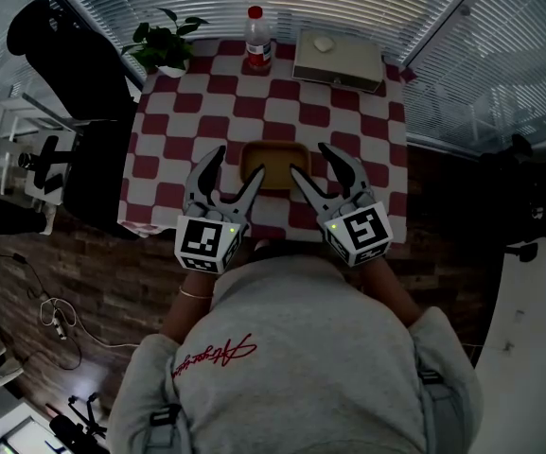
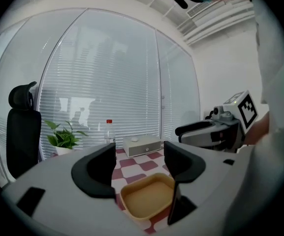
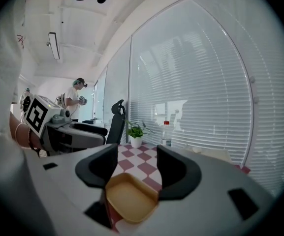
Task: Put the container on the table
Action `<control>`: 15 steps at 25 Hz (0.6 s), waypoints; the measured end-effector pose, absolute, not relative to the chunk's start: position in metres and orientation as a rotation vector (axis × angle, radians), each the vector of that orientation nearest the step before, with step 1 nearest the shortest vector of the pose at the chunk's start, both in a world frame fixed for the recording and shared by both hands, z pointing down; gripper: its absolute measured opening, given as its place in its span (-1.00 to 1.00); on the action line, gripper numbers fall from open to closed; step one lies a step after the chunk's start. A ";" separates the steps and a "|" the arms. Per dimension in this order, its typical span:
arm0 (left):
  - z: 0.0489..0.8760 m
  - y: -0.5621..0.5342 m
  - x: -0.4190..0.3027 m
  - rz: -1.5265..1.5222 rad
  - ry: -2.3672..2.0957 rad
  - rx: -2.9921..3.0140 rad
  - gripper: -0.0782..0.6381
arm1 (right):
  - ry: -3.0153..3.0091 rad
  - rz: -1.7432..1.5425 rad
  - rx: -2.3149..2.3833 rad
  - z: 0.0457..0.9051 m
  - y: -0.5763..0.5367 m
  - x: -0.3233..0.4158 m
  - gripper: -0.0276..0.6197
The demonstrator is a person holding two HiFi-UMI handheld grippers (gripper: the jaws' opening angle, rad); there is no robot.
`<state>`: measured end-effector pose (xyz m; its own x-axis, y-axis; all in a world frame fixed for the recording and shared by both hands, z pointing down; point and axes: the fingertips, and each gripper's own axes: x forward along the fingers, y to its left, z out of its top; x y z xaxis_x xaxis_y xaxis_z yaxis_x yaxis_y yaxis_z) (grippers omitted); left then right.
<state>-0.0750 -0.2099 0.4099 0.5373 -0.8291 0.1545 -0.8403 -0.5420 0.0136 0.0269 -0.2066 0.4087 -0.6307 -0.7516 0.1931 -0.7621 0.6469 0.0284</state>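
A shallow yellow container rests on the red-and-white checkered table, near its front edge. My left gripper is open at the container's left end, its inner finger at the rim. My right gripper is open at the right end, inner finger likewise at the rim. In the left gripper view the container lies low between the wide jaws of the left gripper, and the right gripper shows beyond. In the right gripper view the container sits below the spread jaws of the right gripper.
At the table's far edge stand a potted plant, a water bottle and a beige box. A black office chair is at the left of the table. Window blinds run behind. A person stands far off.
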 end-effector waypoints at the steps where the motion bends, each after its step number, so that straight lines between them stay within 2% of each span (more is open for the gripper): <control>1: 0.406 -0.210 -0.074 0.196 -1.455 2.690 0.07 | -2.682 0.079 1.245 0.405 -0.207 0.027 -0.15; 15: 0.349 -0.207 -0.067 0.068 -1.458 2.755 0.07 | -2.784 0.007 1.265 0.350 -0.205 0.021 -0.17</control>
<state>-0.0672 -0.2070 0.3487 0.5614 -0.8260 0.0499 -0.8271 -0.5621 0.0007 0.0206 -0.2052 0.3502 -0.6550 -0.7516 0.0778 -0.7520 0.6584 0.0303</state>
